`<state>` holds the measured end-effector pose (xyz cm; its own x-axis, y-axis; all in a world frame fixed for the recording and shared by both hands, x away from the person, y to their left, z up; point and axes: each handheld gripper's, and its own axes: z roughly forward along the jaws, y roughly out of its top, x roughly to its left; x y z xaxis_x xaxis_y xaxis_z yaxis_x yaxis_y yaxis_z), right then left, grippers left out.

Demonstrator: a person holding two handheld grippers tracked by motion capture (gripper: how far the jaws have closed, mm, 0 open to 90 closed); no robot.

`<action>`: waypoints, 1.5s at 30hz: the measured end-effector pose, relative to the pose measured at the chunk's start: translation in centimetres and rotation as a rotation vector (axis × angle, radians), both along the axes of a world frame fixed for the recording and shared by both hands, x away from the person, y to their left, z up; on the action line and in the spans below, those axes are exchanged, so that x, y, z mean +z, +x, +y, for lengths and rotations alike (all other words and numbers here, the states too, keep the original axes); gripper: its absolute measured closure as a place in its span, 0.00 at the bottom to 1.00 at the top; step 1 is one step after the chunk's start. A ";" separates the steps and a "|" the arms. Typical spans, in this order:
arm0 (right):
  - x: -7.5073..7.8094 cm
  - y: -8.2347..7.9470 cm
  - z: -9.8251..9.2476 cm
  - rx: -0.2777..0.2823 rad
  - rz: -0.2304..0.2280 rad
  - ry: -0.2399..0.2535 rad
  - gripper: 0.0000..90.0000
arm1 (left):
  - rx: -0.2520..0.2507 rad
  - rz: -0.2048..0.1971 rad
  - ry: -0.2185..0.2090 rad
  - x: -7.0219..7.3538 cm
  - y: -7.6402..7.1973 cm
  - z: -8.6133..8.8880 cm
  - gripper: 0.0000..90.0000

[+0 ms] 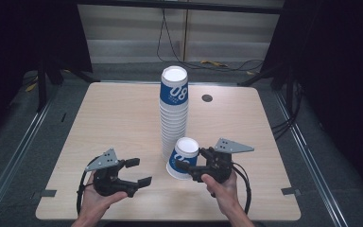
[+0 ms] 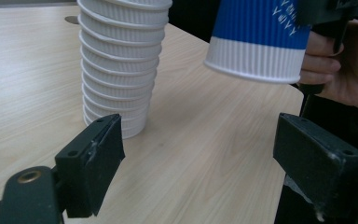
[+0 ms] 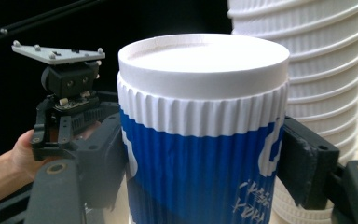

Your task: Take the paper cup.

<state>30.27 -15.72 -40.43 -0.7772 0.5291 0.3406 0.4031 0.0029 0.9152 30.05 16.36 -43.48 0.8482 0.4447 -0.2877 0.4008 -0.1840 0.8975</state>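
Note:
A tall stack of upturned paper cups (image 1: 174, 113) stands mid-table, blue-and-white on top with ribbed white rims below (image 2: 121, 60). My right gripper (image 1: 190, 160) is shut on a single blue-and-white ribbed cup (image 1: 179, 158), which is tilted with its white base up, just right of the stack's foot. Both black pads press on the cup's sides (image 3: 200, 93). In the left gripper view this cup (image 2: 256, 42) hangs above the tabletop. My left gripper (image 1: 139, 172) is open near the front left, its jaws wide apart (image 2: 200, 158) with nothing between them, pointing toward the stack.
The wooden table (image 1: 113, 123) has a round cable hole (image 1: 207, 98) at its back right. Black cables (image 1: 217, 64) lie on the floor behind the table. Dark curtains stand on both sides.

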 end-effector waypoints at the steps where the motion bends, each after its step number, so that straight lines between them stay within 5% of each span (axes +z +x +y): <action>1: -0.1 0.0 0.1 0.001 0.001 0.001 0.29 | -0.008 -0.002 0.002 0.0 -0.1 -0.2 0.18; 8: -0.9 -0.2 1.1 0.022 0.011 0.019 0.29 | -0.031 -0.006 0.007 -0.3 -0.3 -1.0 0.18; 13: -1.2 -0.3 1.7 0.030 0.011 0.040 0.29 | -0.044 0.020 -0.041 -0.6 -0.5 -1.4 0.18; 45: -2.1 -0.8 4.0 0.072 0.020 0.016 0.29 | -0.096 0.010 -0.008 -1.4 -0.9 -3.6 0.16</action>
<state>29.43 -11.67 -42.55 -0.8062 0.4660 0.3645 0.4205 0.0180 0.9071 29.16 12.74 -44.87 0.8838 0.3592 -0.2998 0.3909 -0.2148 0.8950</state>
